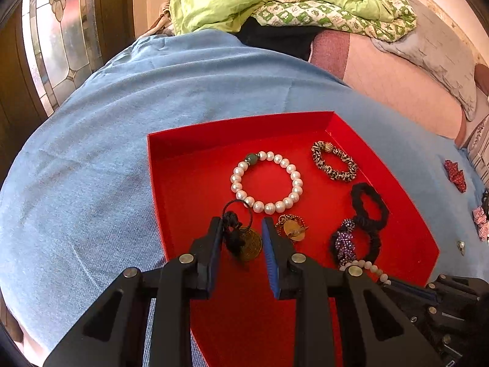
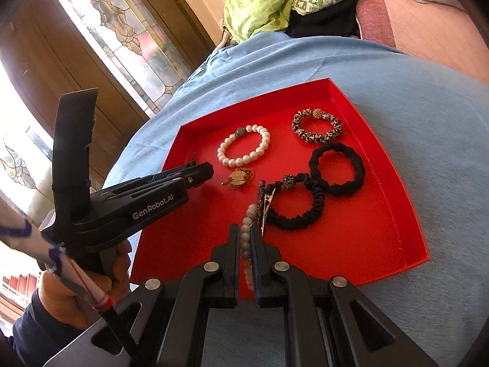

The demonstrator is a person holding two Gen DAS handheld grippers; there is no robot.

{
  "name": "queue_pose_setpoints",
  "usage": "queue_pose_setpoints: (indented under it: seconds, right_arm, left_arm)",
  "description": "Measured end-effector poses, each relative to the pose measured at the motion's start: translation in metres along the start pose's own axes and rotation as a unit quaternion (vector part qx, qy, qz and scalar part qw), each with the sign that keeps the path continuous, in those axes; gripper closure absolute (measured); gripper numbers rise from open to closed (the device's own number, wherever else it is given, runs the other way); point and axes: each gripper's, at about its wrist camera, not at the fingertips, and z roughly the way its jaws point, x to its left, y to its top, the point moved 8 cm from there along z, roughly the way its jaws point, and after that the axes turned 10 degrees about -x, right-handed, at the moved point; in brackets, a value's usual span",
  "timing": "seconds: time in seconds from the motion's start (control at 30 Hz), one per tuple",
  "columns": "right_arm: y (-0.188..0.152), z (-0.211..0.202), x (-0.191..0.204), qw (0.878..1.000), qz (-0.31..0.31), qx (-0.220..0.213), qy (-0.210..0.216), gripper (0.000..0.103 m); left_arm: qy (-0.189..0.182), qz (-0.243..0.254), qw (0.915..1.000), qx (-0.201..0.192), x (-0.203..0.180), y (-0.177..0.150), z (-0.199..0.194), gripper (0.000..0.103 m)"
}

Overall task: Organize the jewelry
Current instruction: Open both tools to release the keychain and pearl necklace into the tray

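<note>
Two tongs work over a red tray (image 1: pixel 189 140) that lies on a blue cloth (image 1: pixel 122 107) spread on a bed. In the left wrist view, the left tongs (image 1: pixel 242 229) stand wide apart at the lower middle of the frame, with a bronze medallion (image 1: pixel 250 246) on a black cord (image 1: pixel 233 229) lying between the fingers; the cord touches the left finger (image 1: pixel 214 238), but whether it is pinched cannot be told. Just above it, in the middle of the tray, lies a white pearl bracelet (image 1: pixel 266 182) with one green bead. A leopard-print scrunchie (image 1: pixel 333 160) sits toward the upper right corner of the tray, a black scrunchie (image 1: pixel 369 203) below it, and a small gold pendant (image 1: pixel 291 227) just right of the left tongs.

In the right wrist view, the right tongs (image 2: pixel 245 238) at the lower middle are closed narrowly on a pale bead bracelet (image 2: pixel 246 238), which hangs between the pads over the tray's near edge. Just above it lie a sparkly hair clip (image 2: pixel 260 205) and a second black scrunchie (image 2: pixel 295 206) with a beaded ball.
</note>
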Motion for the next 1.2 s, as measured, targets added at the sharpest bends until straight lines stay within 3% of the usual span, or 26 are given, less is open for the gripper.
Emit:
queue_pose_setpoints:
  seconds: [1.2]
  right_arm:
    - [0.010,-0.031,-0.020,0.999,0.034,-0.021,-0.003,0.095]
  left_arm:
    - [0.008,0.013,0.9998,-0.013,-0.015,0.005,-0.005,0.065]
